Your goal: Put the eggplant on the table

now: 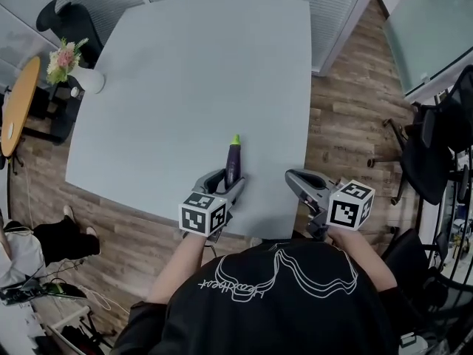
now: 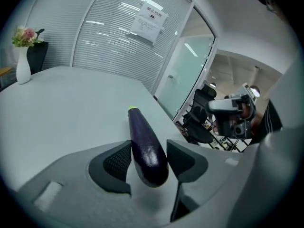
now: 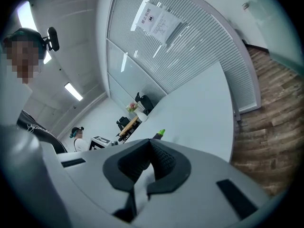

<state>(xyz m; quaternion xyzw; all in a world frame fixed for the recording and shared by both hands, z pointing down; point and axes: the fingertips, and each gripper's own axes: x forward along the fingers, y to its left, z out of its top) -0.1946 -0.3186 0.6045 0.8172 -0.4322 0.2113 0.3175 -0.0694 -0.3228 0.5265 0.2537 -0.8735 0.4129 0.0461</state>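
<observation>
Gripping the eggplant (image 2: 145, 146), our left tongs (image 1: 227, 179) hang over the tabletop's (image 1: 185, 87) near edge. Our right tongs (image 3: 150, 147) are clenched empty; a vase (image 1: 90, 80) stands well apart.

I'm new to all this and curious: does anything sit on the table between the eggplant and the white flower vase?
No. In the head view the table between the eggplant and the vase is bare.

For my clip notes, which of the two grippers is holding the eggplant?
The left gripper: its jaws clamp the purple eggplant by its thick end. The right gripper has its jaws together, with nothing between them.
</observation>
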